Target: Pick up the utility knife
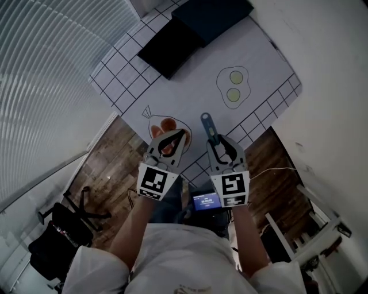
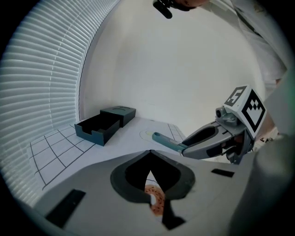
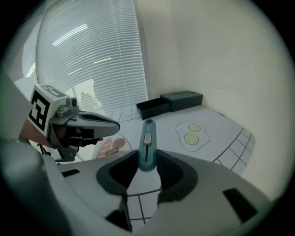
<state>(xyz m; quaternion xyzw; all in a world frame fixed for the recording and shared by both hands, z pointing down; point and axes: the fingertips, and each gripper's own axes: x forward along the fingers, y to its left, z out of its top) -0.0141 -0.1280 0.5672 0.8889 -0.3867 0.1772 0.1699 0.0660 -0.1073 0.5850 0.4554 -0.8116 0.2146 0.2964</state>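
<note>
The utility knife (image 1: 207, 124) is teal with a pale slider, and its handle end sits between the jaws of my right gripper (image 1: 217, 144), which is shut on it. It points away from me over the white mat (image 1: 190, 92). In the right gripper view the utility knife (image 3: 147, 140) rises from the right gripper (image 3: 146, 162), off the mat. From the left gripper view, the utility knife (image 2: 167, 142) sticks out of the right gripper (image 2: 184, 147). My left gripper (image 1: 177, 139) hangs beside it, shut and holding nothing; under the left gripper (image 2: 150, 161) an orange drawing (image 2: 156, 200) shows.
The mat carries grid lines, a fried-egg drawing (image 1: 234, 86) and an orange drawing (image 1: 167, 123). A dark open box (image 1: 172, 43) with its lid (image 1: 213, 14) stands at the far end. Wooden floor, a black chair (image 1: 63, 224) and a white rack (image 1: 310, 235) lie around.
</note>
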